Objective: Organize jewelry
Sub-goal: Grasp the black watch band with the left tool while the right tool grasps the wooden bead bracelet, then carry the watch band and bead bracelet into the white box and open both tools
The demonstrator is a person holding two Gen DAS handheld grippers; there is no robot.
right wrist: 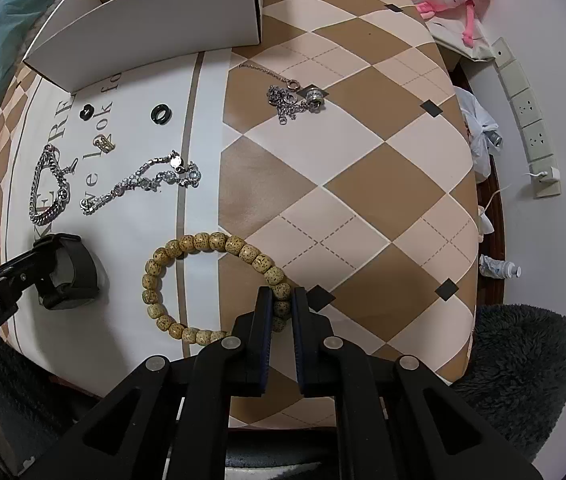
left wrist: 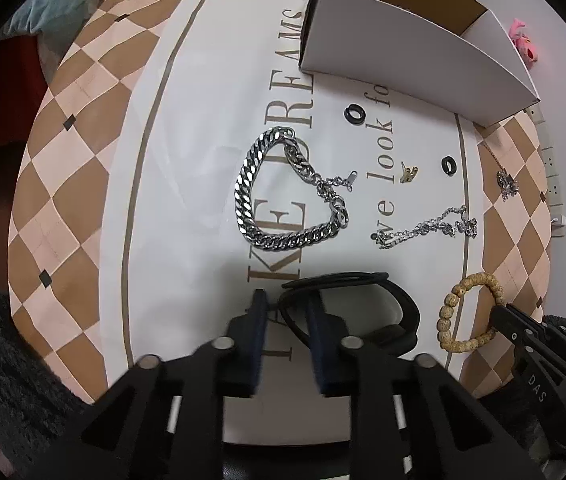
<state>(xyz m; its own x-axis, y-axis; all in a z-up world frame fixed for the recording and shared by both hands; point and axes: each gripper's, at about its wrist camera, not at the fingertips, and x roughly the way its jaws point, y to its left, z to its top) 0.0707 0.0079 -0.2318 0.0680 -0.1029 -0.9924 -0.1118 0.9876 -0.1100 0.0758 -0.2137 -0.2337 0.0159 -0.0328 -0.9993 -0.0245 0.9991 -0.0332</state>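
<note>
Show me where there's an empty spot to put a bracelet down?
The checkered cloth is bare between the silver ring-and-chain cluster and the wooden bead bracelet. The white cloth left of the chunky silver chain bracelet is bare too. It's crowded between that bracelet, the black rings and the thin silver bracelet.

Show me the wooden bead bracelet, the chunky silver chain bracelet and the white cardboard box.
wooden bead bracelet (right wrist: pixel 187 242): right wrist view, top beads of the loop.
chunky silver chain bracelet (left wrist: pixel 245 184): left wrist view, left side of the links.
white cardboard box (left wrist: pixel 411 56): left wrist view, near outer wall.
</note>
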